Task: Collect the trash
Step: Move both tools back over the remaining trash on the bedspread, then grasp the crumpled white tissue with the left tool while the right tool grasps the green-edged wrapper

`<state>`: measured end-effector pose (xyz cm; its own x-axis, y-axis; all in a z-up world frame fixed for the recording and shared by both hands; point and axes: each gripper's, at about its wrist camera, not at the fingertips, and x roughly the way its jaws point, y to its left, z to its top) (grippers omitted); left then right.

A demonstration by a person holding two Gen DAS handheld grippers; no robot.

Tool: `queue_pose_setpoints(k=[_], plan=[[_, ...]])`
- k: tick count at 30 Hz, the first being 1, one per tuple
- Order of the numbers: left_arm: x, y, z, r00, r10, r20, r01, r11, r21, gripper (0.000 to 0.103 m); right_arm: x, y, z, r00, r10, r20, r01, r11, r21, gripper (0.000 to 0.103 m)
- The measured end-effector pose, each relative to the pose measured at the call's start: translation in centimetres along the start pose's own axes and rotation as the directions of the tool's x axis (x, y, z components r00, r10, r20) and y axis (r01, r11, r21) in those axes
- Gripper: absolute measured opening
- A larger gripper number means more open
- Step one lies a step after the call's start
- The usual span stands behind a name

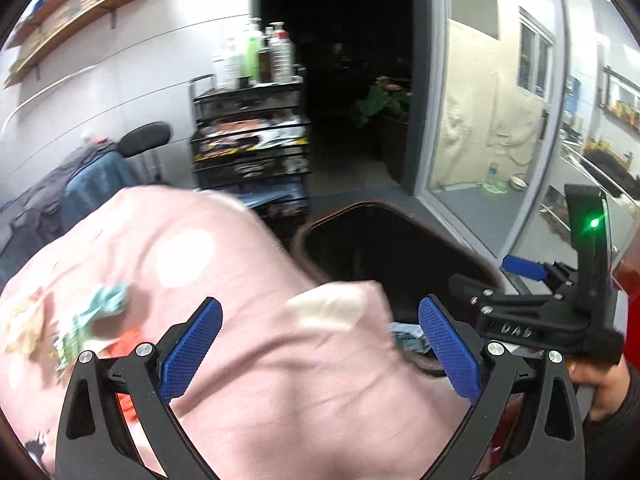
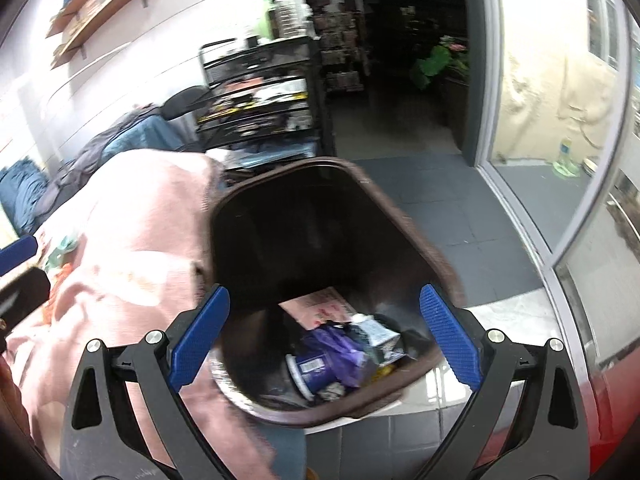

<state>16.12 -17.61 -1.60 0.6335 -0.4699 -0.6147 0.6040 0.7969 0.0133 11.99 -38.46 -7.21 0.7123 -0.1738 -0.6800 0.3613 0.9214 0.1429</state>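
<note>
A brown waste bin (image 2: 400,216) stands on the floor beside a pink blanket (image 2: 132,248). It holds a pink card (image 2: 320,306), a purple wrapper (image 2: 336,348), a small carton (image 2: 378,338) and a blue-labelled cup (image 2: 310,370). My right gripper (image 2: 324,336) is open and empty right over the bin's mouth. My left gripper (image 1: 320,350) is open and empty above the pink blanket (image 1: 200,280), by the bin's rim (image 1: 304,248). Crumpled teal paper (image 1: 110,300), a green wrapper (image 1: 70,342) and orange scraps (image 1: 128,340) lie on the blanket left of it. The right gripper (image 1: 520,266) shows at the right in the left wrist view.
A black wire cart (image 1: 252,140) with bottles on top stands behind the blanket. Blue and grey clothes (image 1: 80,184) are piled at the left. A dark doorway (image 2: 392,80) and a glass door (image 2: 552,120) are ahead and right. Grey floor tiles (image 2: 460,224) lie beyond the bin.
</note>
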Motion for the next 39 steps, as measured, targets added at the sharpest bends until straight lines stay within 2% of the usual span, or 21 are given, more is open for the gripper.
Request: queue_pose_setpoints(k=[6, 10, 14, 16, 22, 30, 33, 36, 39], plan=[[-2.3, 5.3, -2.2, 0.994, 0.109, -0.008, -0.109, 0.989, -0.102, 0.098, 0.0, 5.0, 0.4, 0.995, 0.095, -0.005, -0.095, 0.992, -0.085, 0.095], [-4.1, 10.0, -3.6, 0.982, 0.187, -0.003, -0.184, 0.965, -0.189, 0.097, 0.1, 8.3, 0.7, 0.986, 0.163, -0.021, -0.164, 0.977, -0.133, 0.095], [-5.7, 14.7, -5.0, 0.961, 0.275, -0.017, -0.27, 0.928, -0.257, 0.097, 0.2, 11.7, 1.0, 0.973, 0.228, -0.038, -0.231, 0.954, -0.19, 0.095], [-6.5, 17.1, -5.6, 0.945, 0.327, -0.023, -0.32, 0.906, -0.277, 0.097, 0.2, 13.6, 1.2, 0.964, 0.262, -0.048, -0.266, 0.94, -0.214, 0.095], [-6.5, 22.0, -6.3, 0.897, 0.436, -0.074, -0.44, 0.861, -0.257, 0.094, 1.1, 18.3, 2.0, 0.936, 0.337, -0.1, -0.352, 0.901, -0.253, 0.095], [-3.7, 25.5, -5.6, 0.875, 0.462, -0.141, -0.482, 0.857, -0.181, 0.088, 3.0, 24.6, 3.0, 0.888, 0.42, -0.19, -0.456, 0.857, -0.239, 0.095], [-2.9, 26.3, -5.5, 0.877, 0.452, -0.163, -0.478, 0.859, -0.183, 0.083, 3.1, 26.7, 3.0, 0.875, 0.438, -0.207, -0.481, 0.834, -0.27, 0.095], [-2.1, 27.3, -5.4, 0.88, 0.436, -0.187, -0.469, 0.861, -0.196, 0.072, 3.4, 29.8, 2.6, 0.843, 0.47, -0.262, -0.535, 0.784, -0.316, 0.088], [-1.1, 28.0, -5.4, 0.887, 0.404, -0.223, -0.448, 0.87, -0.207, 0.053, 3.9, 32.3, 2.2, 0.813, 0.488, -0.318, -0.578, 0.742, -0.341, 0.079]])
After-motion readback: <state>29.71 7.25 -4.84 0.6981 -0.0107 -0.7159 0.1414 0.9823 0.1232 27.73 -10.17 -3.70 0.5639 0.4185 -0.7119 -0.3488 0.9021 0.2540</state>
